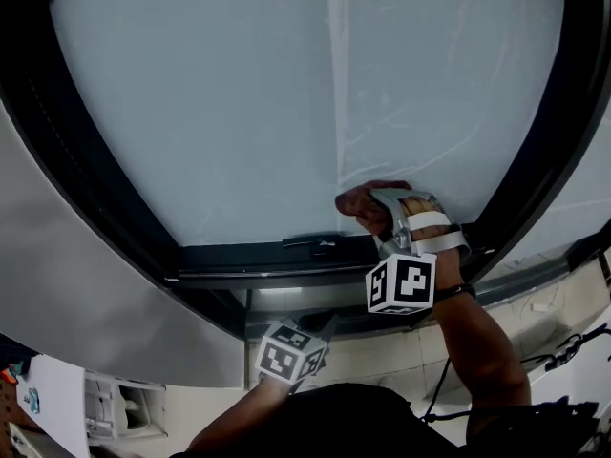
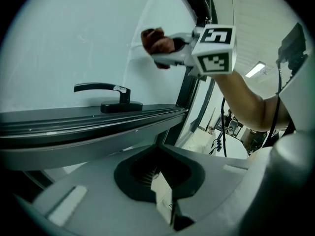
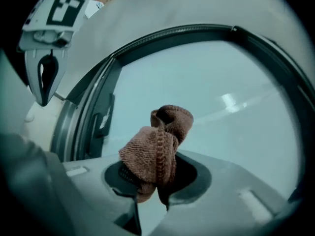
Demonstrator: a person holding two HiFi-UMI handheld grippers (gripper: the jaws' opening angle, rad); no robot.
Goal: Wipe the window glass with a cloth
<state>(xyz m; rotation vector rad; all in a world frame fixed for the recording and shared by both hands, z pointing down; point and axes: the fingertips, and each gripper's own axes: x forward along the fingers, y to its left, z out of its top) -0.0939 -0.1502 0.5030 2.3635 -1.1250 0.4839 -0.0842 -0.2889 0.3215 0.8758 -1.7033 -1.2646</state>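
A crumpled brown cloth (image 1: 354, 201) (image 3: 158, 146) is pressed to the lower middle of the large window glass (image 1: 229, 93). My right gripper (image 1: 375, 208) (image 3: 147, 196) is shut on it. From the left gripper view the cloth (image 2: 155, 40) and right gripper (image 2: 163, 52) show at the pane's right side. My left gripper (image 1: 327, 322) (image 2: 165, 200) hangs below the sill with its jaws shut on nothing. It also shows in the right gripper view as the left gripper (image 3: 43, 98) at upper left. Faint wipe streaks (image 1: 382, 127) mark the glass above the cloth.
A black window handle (image 1: 310, 244) (image 2: 104, 89) lies along the dark bottom frame (image 1: 248, 273), left of the cloth. Black cables (image 1: 571, 342) run at the lower right. A white fitting (image 1: 122, 404) sits at the lower left, below the grey wall panel (image 1: 86, 294).
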